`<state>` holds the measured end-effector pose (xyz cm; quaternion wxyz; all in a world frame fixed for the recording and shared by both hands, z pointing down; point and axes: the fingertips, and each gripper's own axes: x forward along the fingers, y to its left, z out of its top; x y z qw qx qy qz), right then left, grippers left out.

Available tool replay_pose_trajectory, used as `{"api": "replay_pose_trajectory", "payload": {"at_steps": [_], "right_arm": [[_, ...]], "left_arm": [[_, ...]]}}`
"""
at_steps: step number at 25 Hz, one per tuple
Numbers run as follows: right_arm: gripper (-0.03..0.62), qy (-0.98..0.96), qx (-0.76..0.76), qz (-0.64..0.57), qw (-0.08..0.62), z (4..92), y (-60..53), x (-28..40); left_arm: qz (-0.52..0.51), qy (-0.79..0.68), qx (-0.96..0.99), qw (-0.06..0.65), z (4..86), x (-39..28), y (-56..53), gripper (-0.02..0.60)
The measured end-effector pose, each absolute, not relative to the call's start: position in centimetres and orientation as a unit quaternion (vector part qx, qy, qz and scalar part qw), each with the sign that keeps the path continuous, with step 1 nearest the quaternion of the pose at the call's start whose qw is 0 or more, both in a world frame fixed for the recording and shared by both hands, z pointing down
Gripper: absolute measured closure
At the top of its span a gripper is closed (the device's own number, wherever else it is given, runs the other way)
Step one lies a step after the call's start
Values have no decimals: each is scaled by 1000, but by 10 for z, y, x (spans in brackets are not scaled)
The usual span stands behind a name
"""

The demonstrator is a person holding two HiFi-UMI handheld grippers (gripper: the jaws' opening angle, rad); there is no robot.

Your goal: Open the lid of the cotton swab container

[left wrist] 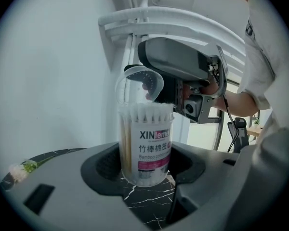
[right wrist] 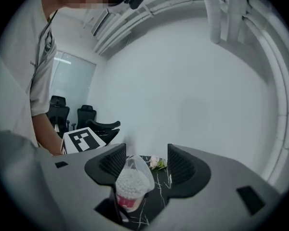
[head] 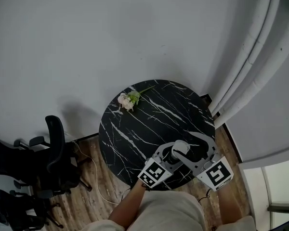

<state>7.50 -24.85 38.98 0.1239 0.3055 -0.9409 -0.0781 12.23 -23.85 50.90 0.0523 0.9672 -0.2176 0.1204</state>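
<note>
Black marble table (head: 135, 129) against grey wall, flower (head: 127, 100) at far left rim. Swab container (left wrist: 145, 143) upright at near edge, clamped between left gripper (left wrist: 145, 166) jaws, pads against both sides. Lid (left wrist: 143, 83) flipped up on its hinge, swab tips exposed. Right gripper (right wrist: 147, 163) jaws wide apart, just above container on its right, lid in the gap, gripping nothing.

Seen from above, the cotton swab container (head: 179, 148) shows only its top. The left claw (head: 167, 154) and right claw (head: 195, 154) hide its body and the bench (head: 135, 129) edge at 6 o'clock. Office chairs (head: 19, 167) are cut off at 8 o'clock. In the right gripper view, the container's base is hidden.
</note>
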Motion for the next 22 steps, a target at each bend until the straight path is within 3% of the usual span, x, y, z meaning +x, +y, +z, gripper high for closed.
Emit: {"api": "replay_pose_trajectory", "payload": {"at_steps": [11, 22], "right_arm": [[303, -899, 399, -144, 111, 365, -284, 101], [303, -870, 470, -39, 144, 419, -312, 138]], "left_arm": [[118, -222, 966, 52, 509, 121, -239, 318], [113, -228, 965, 54, 507, 118, -238, 318]]}}
